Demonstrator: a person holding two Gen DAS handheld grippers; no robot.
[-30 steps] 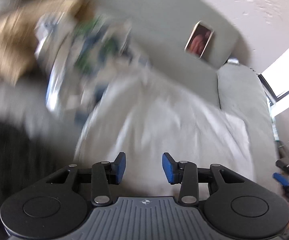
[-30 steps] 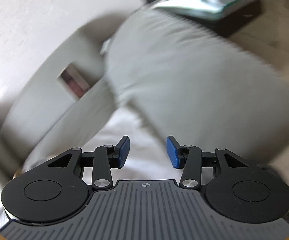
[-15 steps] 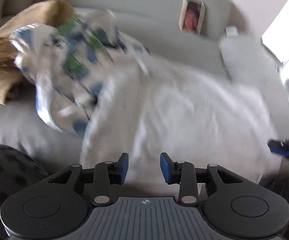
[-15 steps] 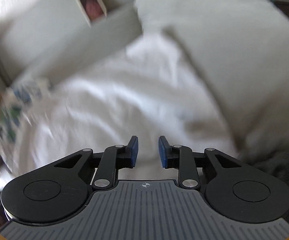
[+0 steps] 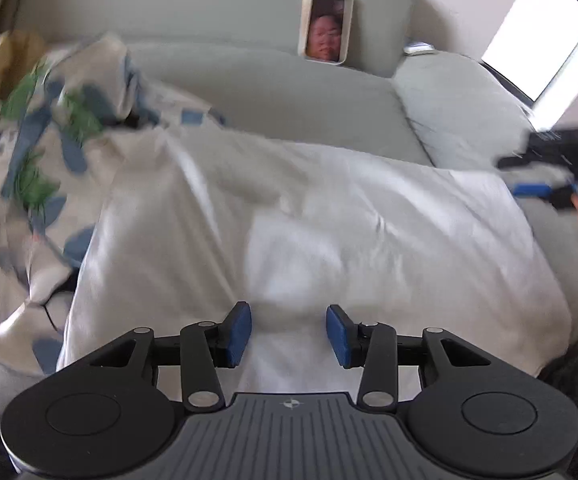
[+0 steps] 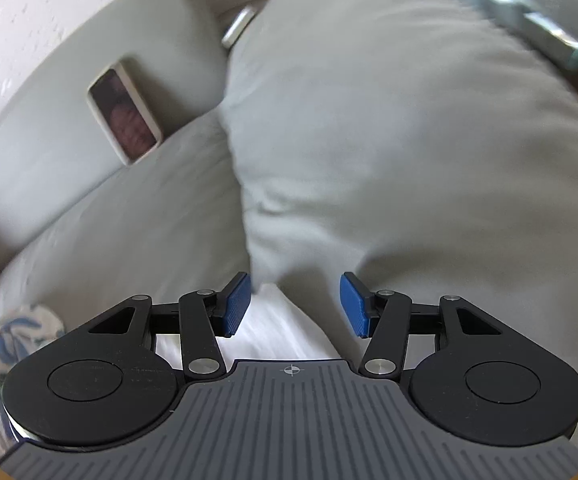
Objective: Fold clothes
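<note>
A white garment [image 5: 329,220] lies spread flat on the grey sofa seat [image 5: 289,100]. My left gripper [image 5: 289,334] hovers open over its near edge, with only the cloth below the gap. My right gripper [image 6: 295,306] is at the garment's far right corner [image 6: 273,324], beside the armrest cushion [image 6: 389,140]. Its jaws are opening and nothing is pinched between them. In the left wrist view the right gripper [image 5: 545,188] shows blurred at the garment's right edge, with a hand behind it.
A crumpled blue-and-green patterned garment [image 5: 41,152] lies left of the white one, with a tan cloth [image 5: 1,56] behind it. A phone-like frame [image 5: 326,26] leans on the sofa back. A dark rug [image 5: 577,372] lies below the seat front.
The left gripper has come down and closer to the white garment's near edge. The right gripper narrowed over the garment, then swung to its right corner by the armrest and widened.
</note>
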